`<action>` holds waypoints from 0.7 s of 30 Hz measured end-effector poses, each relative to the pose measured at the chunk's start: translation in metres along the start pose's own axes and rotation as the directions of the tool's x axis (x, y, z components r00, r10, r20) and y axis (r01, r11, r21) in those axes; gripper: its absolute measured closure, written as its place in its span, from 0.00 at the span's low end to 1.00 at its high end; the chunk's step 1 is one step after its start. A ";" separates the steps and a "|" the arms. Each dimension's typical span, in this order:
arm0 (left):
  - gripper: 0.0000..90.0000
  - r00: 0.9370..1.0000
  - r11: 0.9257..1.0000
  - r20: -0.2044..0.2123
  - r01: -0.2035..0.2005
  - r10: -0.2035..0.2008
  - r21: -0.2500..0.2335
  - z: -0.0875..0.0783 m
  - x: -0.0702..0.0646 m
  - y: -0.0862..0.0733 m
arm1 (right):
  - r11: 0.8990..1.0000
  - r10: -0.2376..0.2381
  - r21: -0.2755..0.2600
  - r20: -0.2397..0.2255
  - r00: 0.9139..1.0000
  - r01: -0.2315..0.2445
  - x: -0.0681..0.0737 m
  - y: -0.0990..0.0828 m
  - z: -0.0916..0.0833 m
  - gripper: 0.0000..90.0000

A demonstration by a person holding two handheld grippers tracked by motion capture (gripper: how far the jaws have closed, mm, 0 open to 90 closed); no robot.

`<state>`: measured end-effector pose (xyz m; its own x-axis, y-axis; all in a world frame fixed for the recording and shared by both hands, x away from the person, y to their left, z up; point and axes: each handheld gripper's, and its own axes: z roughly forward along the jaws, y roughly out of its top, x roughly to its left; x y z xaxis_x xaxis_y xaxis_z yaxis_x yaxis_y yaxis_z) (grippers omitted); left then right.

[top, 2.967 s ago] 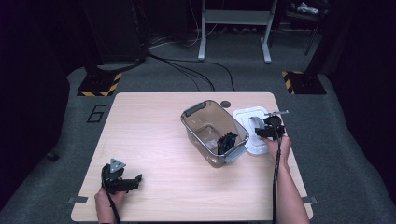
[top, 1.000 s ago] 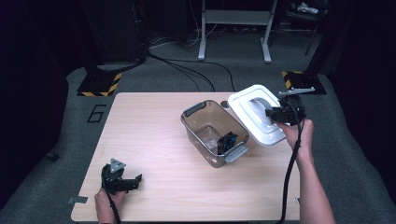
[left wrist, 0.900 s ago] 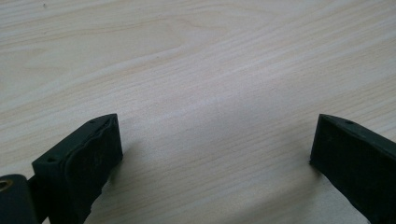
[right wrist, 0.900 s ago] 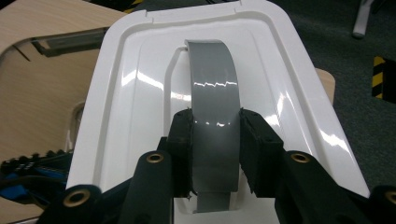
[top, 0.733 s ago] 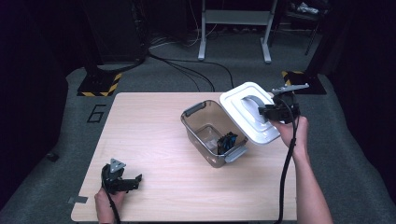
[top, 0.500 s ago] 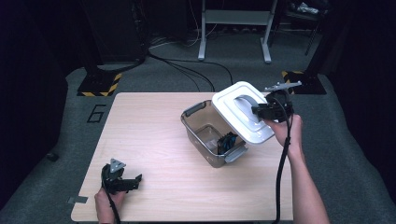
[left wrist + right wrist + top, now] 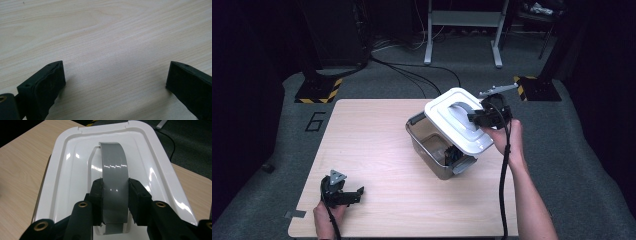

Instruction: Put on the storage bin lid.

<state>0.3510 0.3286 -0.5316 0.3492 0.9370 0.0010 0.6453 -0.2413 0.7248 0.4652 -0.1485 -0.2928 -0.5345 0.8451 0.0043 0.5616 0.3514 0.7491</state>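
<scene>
A white lid [image 7: 457, 120] with a grey arched handle [image 7: 113, 182] hangs tilted in the air over the right part of a clear plastic bin [image 7: 428, 145]. My right gripper [image 7: 477, 117] is shut on that handle; in the right gripper view its pads [image 7: 96, 197] press the handle from both sides. The bin stands on the wooden table [image 7: 372, 150] with small dark things inside, partly hidden by the lid. My left gripper [image 7: 354, 194] rests near the table's front left, jaws wide apart over bare wood [image 7: 112, 62], nothing between them.
Past the table's far edge the floor holds cables [image 7: 412, 75], a metal stand [image 7: 462, 30] and yellow-black striped bases [image 7: 317, 90]. A "6" mark [image 7: 314, 121] lies on the floor left of the table. Bare wood spreads left of the bin.
My right gripper has carried the lid up and to the left, from beside the bin to above its right part. The left gripper has stayed put.
</scene>
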 end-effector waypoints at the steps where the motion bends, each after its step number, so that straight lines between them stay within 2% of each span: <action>1: 0.03 1.000 1.000 0.000 0.000 0.000 0.000 0.000 0.000 0.000 | 1.000 0.000 0.001 -0.002 1.000 0.000 0.002 0.001 0.000 0.74; 13: 0.03 1.000 1.000 -0.001 0.001 -0.001 -0.001 0.000 0.000 0.000 | 0.998 -0.030 0.059 -0.020 0.999 0.031 0.028 0.010 0.019 0.74; 21: 0.03 1.000 1.000 -0.001 0.000 0.000 -0.002 0.000 0.000 0.000 | 0.994 -0.038 0.098 -0.019 0.999 0.040 0.038 0.006 0.039 0.74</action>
<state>0.3509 0.3284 -0.5316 0.3486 0.9373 0.0017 0.6441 -0.2409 0.7260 0.4727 -0.0986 -0.3143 -0.5675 0.8233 -0.0113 0.5992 0.4224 0.6801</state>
